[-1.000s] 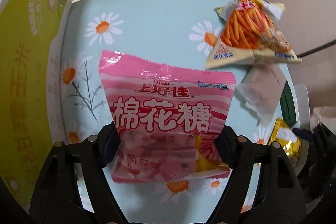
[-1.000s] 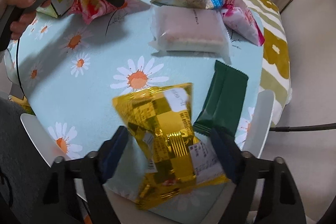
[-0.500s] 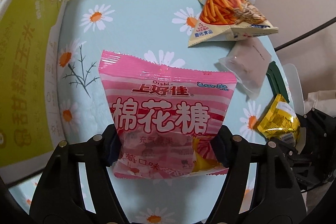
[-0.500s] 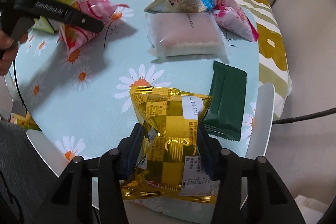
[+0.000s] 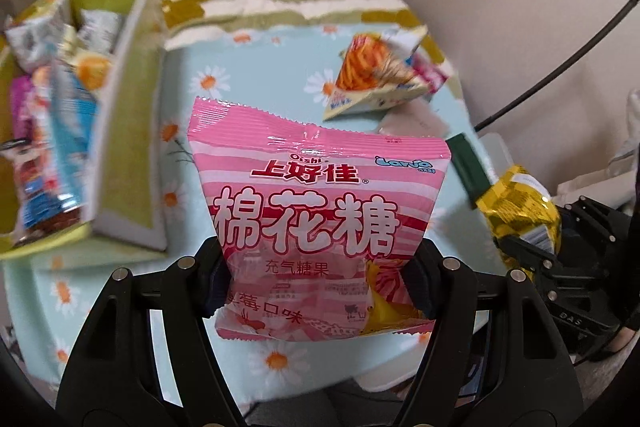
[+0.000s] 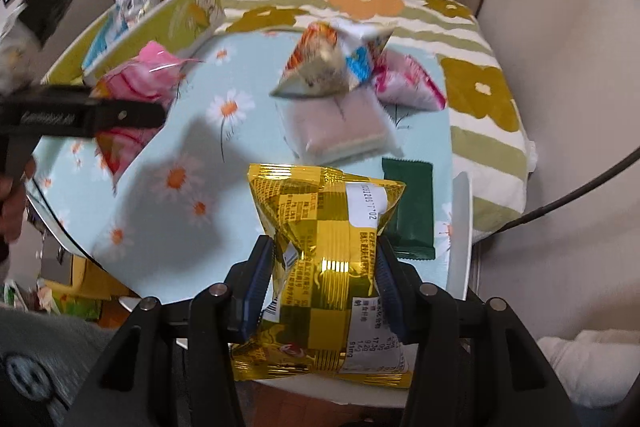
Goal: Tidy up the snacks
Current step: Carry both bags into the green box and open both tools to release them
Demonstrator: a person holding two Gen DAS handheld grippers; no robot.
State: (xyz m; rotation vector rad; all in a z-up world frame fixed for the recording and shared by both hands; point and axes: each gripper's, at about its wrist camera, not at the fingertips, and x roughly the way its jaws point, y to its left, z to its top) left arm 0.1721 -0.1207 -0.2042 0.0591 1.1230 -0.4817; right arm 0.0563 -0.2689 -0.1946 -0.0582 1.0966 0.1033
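My left gripper (image 5: 318, 279) is shut on a pink marshmallow bag (image 5: 316, 211) and holds it above the daisy-print table (image 5: 256, 75). It also shows in the right wrist view (image 6: 136, 95), at the left. My right gripper (image 6: 322, 283) is shut on a gold checkered snack bag (image 6: 324, 247), lifted over the table's near edge; the bag also shows in the left wrist view (image 5: 520, 207). A yellow-green box (image 5: 128, 131) with several snacks inside stands at the left of the table.
On the table lie a triangular orange chip bag (image 6: 328, 67), a pale pink wrapped cake (image 6: 336, 131), a dark green bar (image 6: 412, 211) and a small pink bag (image 6: 408, 83). A flowered striped blanket (image 6: 480, 75) lies behind. A black cable (image 5: 560, 59) runs at the right.
Both grippers rose and pulled back from the table with their bags. The right gripper closed on the gold bag and lifted it. The box's inside came into the left view.
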